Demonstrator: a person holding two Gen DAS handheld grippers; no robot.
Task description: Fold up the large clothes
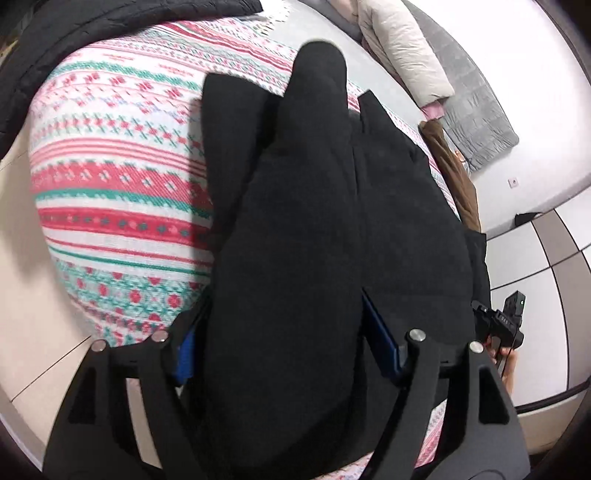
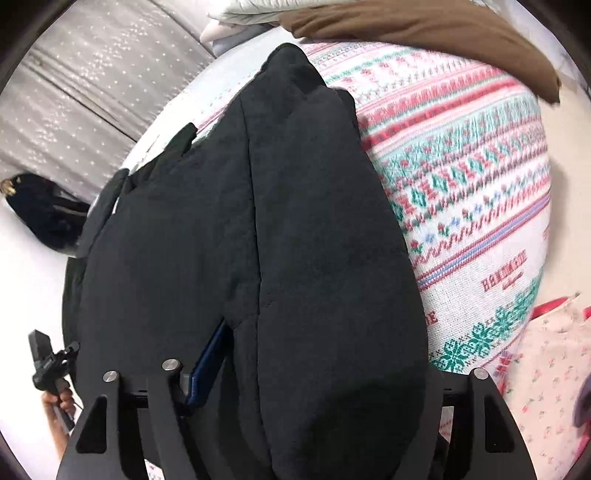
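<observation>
- Left gripper (image 1: 284, 343) fingers pinch a thick fold of the black garment (image 1: 332, 206).
- Right gripper (image 2: 314, 373) fingers pinch the same garment above the patterned blanket (image 2: 472, 206).

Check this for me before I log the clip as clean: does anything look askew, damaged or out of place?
Nothing looks damaged or spilled. Both grippers, left gripper and right gripper, hold bunched folds of the black coat over the patterned blanket. A brown garment lies loosely across the blanket's far edge, unfolded, ordinary clutter rather than a fault.
</observation>
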